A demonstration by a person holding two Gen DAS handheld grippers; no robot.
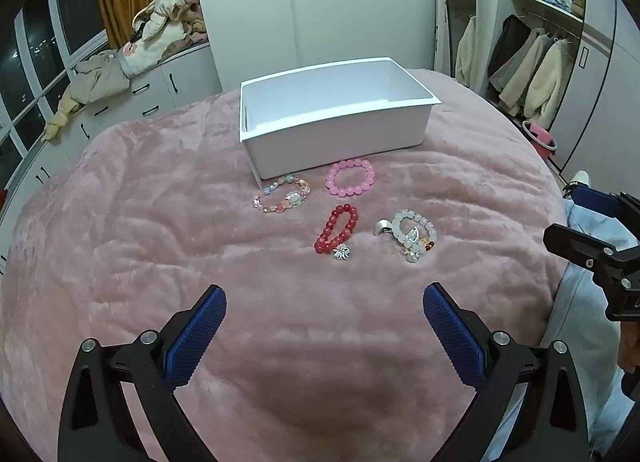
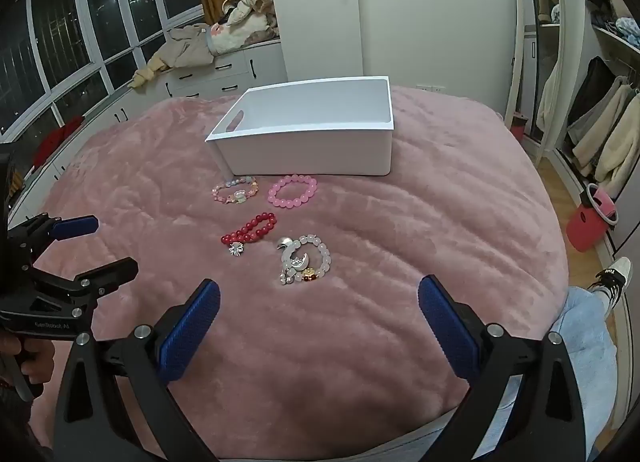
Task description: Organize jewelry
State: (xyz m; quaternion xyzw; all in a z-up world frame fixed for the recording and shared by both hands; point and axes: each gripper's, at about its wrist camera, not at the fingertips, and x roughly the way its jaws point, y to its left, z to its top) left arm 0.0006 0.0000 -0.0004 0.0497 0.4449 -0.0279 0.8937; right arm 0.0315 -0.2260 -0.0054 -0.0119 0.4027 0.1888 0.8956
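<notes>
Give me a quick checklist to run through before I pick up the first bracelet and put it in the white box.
1. Left gripper jaws wide open, holding nothing: ok.
2. Right gripper jaws wide open, holding nothing: ok.
3. White rectangular plastic box upright, open top: ok.
4. Box interior free: cannot tell, floor partly hidden.
5. Four bracelets apart on the pink plush blanket: red bead bracelet, pink bead bracelet, pastel mixed-bead bracelet, white bead bracelet with silver charms: ok.
6. White bracelet's charms bunched together, may snag: not ok.
</notes>
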